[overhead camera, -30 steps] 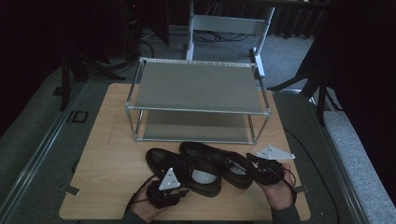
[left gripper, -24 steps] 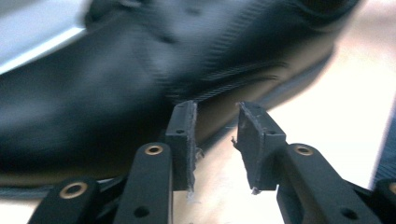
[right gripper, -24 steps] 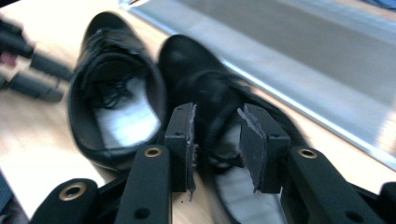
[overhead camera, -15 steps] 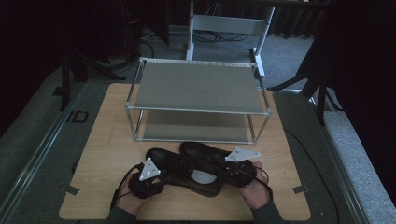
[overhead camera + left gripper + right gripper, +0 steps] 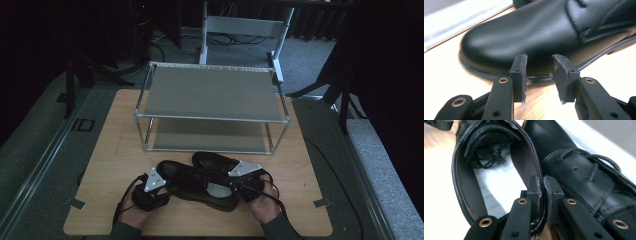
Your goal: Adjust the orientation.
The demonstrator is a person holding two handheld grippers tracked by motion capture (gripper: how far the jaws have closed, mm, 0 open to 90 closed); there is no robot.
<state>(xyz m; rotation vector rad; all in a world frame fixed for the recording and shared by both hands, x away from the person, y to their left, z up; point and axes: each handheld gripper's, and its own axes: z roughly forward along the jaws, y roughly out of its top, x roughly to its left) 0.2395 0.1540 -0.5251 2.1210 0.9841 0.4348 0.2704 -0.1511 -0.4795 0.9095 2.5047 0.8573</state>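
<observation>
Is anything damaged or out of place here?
Only the left gripper shows wear: its pads are frayed at the edges. The two black shoes lie side by side before the empty rack.

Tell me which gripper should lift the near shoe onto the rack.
Right. The right gripper is already shut on the near shoe's collar wall, one pad inside and one outside. The left gripper is open at the toe, gripping nothing. The rack stands just behind.

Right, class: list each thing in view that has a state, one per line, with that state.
Near shoe: flat on table, collar pinched.
Far shoe: on table, unheld.
Rack: both shelves bare.
Left tongs: open at near shoe's toe.
Right tongs: shut on near shoe's collar.
</observation>
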